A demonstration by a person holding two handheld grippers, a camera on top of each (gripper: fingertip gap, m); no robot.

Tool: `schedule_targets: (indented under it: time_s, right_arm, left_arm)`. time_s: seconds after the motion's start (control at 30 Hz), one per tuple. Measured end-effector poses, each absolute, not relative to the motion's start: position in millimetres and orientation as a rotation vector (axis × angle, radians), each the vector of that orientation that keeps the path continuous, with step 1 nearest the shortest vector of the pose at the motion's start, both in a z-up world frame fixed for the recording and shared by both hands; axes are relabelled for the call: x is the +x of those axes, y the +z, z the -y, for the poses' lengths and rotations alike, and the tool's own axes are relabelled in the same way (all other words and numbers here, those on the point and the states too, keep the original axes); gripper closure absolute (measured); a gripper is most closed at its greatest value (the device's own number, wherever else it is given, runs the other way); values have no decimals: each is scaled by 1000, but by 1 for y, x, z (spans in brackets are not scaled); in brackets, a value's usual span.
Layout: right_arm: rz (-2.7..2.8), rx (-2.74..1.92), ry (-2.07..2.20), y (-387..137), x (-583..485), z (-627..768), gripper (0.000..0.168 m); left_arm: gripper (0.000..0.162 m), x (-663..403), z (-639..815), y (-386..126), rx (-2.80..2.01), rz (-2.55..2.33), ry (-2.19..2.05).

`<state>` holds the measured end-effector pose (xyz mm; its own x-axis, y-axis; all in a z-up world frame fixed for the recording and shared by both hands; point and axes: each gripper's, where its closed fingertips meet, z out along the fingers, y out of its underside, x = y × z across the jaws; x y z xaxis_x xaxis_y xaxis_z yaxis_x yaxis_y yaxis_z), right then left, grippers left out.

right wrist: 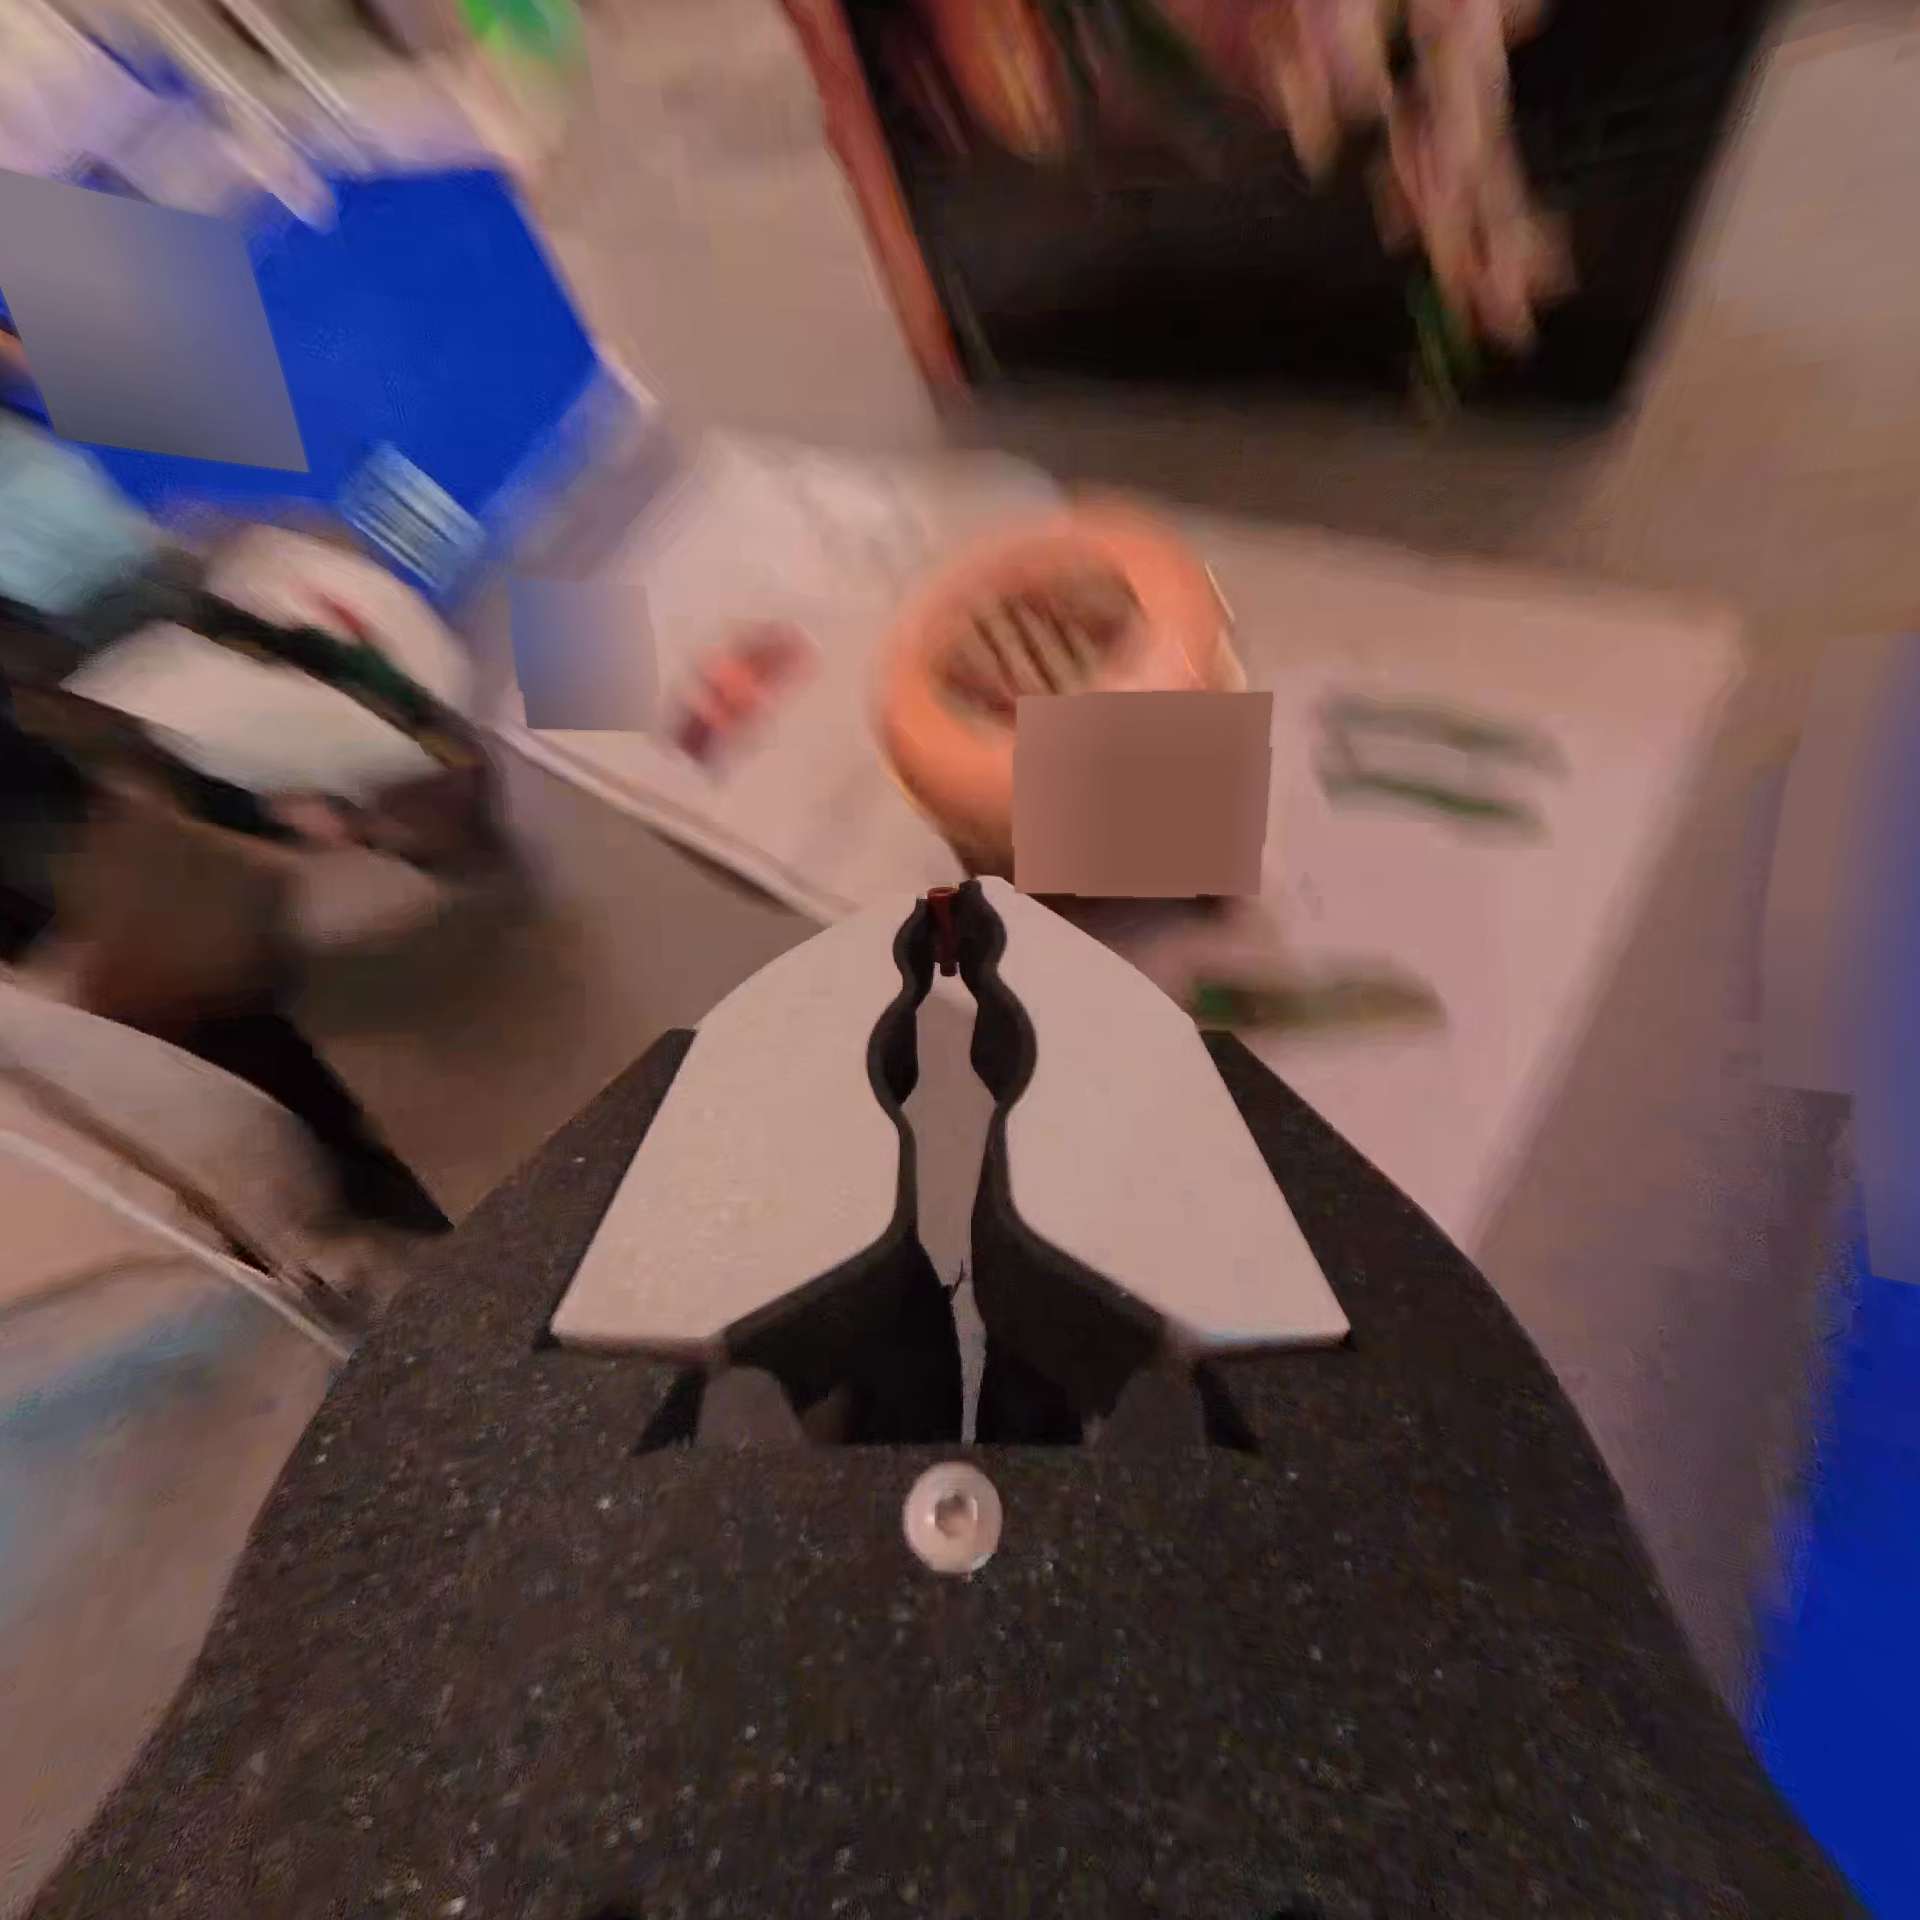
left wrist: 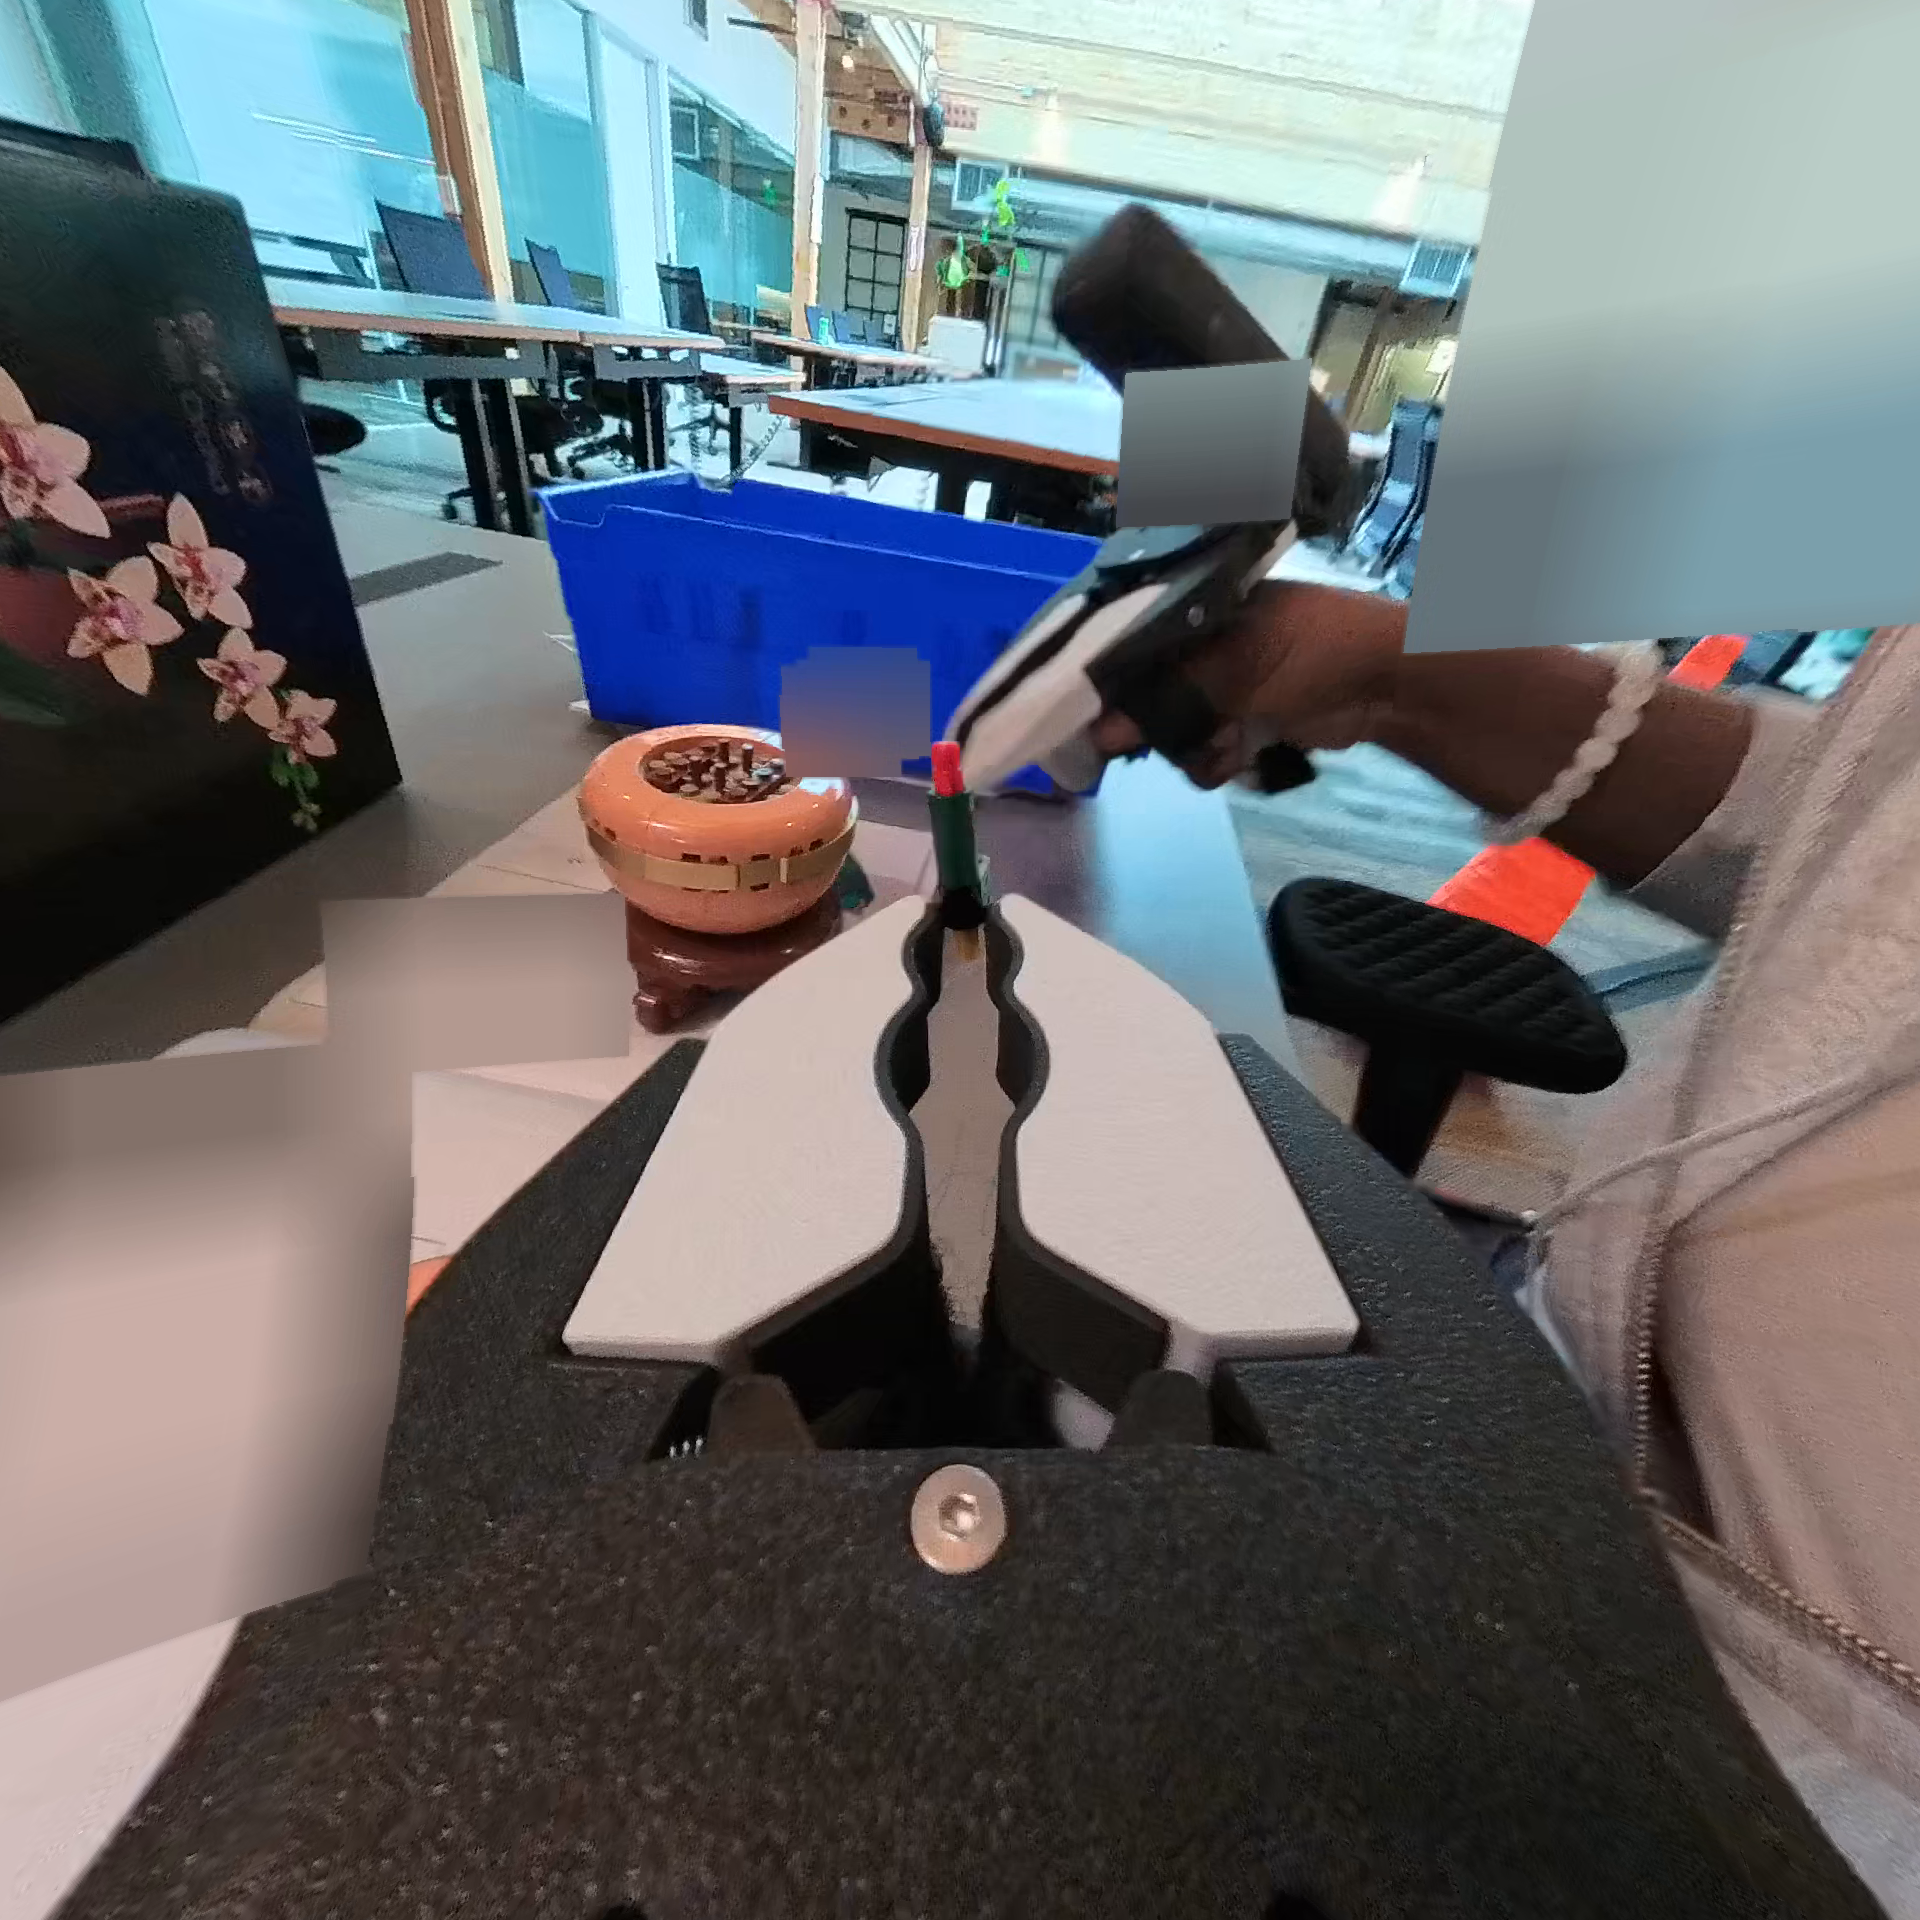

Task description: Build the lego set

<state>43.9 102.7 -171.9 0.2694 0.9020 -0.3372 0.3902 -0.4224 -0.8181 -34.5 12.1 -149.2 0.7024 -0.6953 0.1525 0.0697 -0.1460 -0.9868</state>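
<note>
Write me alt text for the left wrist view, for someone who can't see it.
The left gripper pinches a dark green stem piece topped with a red peg, while the right gripper reaches its tip toward that peg. Behind stand a peach-coloured flowerpot model, a blue bin and a dark box picturing orchids.

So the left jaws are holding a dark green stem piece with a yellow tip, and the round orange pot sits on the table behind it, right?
Not quite: in the left wrist view the tip is red, not yellow. The left gripper does clamp the dark green stem piece, red tip up, and the round orange pot sits on the table behind it.
</note>
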Motion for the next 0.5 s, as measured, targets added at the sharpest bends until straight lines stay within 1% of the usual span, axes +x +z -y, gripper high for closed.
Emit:
schedule_targets:
  time_s: [0.13, 0.2, 0.33, 0.5]
  right_arm:
    - [963, -1415, 1635, -95, 4, -72, 164]
    - [885, -1202, 1837, -73, -10, -53, 164]
    - [918, -1051, 1988, -73, -33, -19, 165]
    - [1019, -1005, 1994, -77, -38, 5, 164]
  left_arm:
    - [156, -31, -10, -139, -1537, -446, -889]
    - [156, -29, -8, -135, -1502, -450, -909]
    - [156, -27, 0, -117, -1399, -460, -943]
    - [156, -25, 10, -105, -1354, -486, -947]
